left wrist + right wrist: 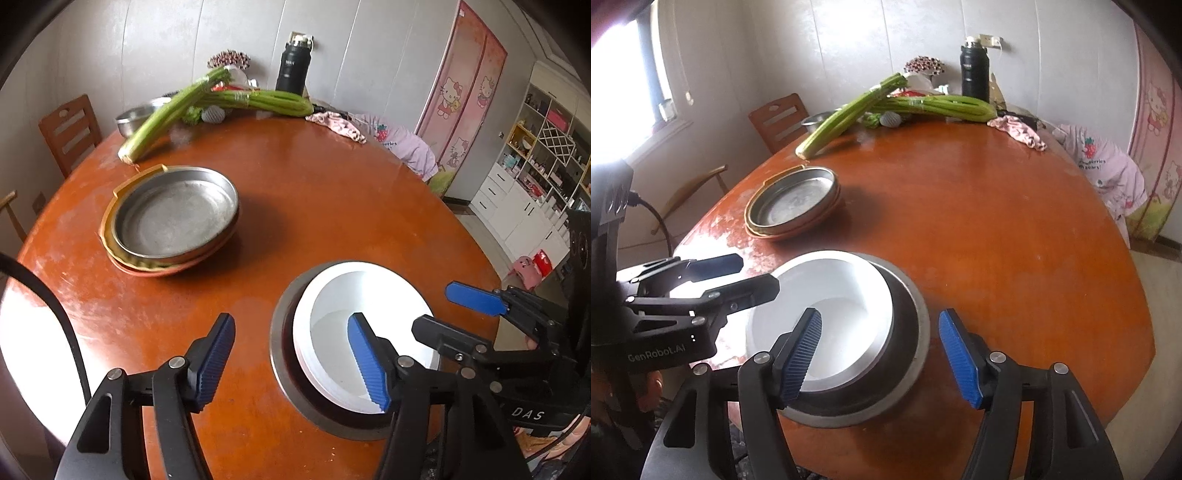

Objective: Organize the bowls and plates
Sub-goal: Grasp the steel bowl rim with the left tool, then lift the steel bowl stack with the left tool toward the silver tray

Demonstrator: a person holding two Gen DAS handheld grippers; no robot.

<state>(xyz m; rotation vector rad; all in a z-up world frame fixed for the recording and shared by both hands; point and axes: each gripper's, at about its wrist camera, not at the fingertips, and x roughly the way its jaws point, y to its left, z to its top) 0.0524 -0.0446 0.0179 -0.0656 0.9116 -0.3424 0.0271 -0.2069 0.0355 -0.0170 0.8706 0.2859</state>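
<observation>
Left wrist view: the left gripper point(293, 363), ribbed blue pads spread wide and holding nothing, hovers at the near edge of the round glossy wooden table point(332, 192), one pad above the smooth white bowl point(369, 295) nested in a steel bowl point(282, 354). Right wrist view: the right gripper point(881, 356), likewise spread and empty, straddles both bowls' right rims; a round metal plate point(798, 199) tops stacked plates near the left edge.

Bare tabletop mid-frame, clutter along the far edge
Open table point(332, 192) centre and right; plate stack point(173, 218) blocks left-centre; nested bowls point(354, 343) lower right; celery point(221, 99), flask point(291, 66) top.
</observation>
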